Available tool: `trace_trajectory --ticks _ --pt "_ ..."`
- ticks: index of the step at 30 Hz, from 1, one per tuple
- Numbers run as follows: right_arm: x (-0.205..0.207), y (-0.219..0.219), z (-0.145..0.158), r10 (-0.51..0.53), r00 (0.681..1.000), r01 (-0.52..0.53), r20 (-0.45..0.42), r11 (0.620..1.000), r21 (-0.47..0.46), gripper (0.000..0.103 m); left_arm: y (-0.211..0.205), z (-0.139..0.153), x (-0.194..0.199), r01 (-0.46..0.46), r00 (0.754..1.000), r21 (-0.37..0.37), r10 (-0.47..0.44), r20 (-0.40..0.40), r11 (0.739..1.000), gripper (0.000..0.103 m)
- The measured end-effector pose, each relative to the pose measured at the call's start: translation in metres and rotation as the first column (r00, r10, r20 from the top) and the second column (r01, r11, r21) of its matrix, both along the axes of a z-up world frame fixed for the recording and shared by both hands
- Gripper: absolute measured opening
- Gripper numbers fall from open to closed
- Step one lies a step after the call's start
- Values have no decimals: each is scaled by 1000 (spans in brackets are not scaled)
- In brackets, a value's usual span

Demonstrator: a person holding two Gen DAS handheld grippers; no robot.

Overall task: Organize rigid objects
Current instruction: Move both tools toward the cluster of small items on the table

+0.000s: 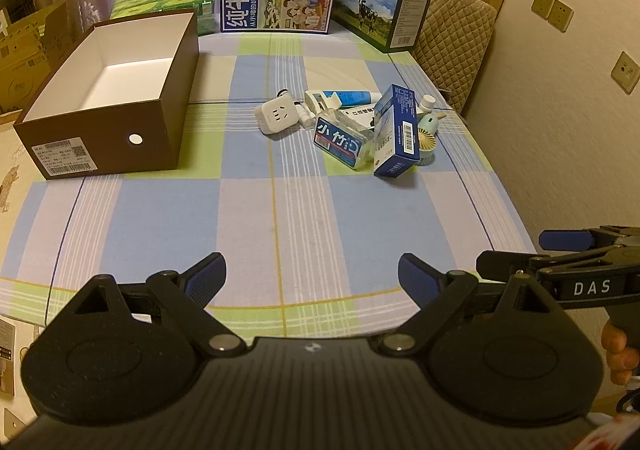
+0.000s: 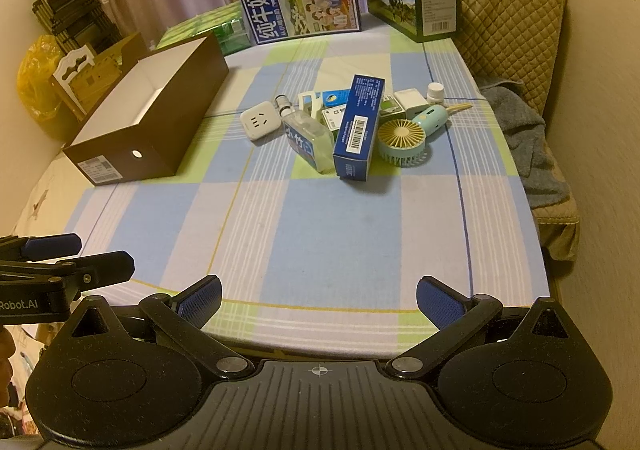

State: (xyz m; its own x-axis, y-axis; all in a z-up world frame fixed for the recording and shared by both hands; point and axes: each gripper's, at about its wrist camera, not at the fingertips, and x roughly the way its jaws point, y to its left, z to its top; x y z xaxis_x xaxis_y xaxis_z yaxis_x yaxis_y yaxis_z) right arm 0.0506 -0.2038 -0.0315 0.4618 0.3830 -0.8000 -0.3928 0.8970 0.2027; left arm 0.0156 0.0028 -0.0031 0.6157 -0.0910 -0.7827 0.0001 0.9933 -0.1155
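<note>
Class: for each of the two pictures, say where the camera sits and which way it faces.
Left wrist: on the left claw, angled down at the table; the right claw and fingers show at right.
Right wrist: on the right claw, same direction; left claw at left.
Shared: brown box, blue carton.

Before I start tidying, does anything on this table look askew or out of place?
Yes: the small items sit in a jumble. The blue carton leans tilted across the clear bottle, while the brown box is empty.
</note>
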Motion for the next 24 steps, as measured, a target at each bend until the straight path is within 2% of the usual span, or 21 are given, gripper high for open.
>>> trace_trajectory --ticks 16,24 --pt "5 0 -2 2 1000 -2 -4 1000 -1 101 0 -6 9 5 1000 -2 -5 -11 1000 91" --pt "20 -10 -6 -2 1000 2 -8 1000 0 101 -6 -8 20 12 1000 0 -12 -28 1000 91"
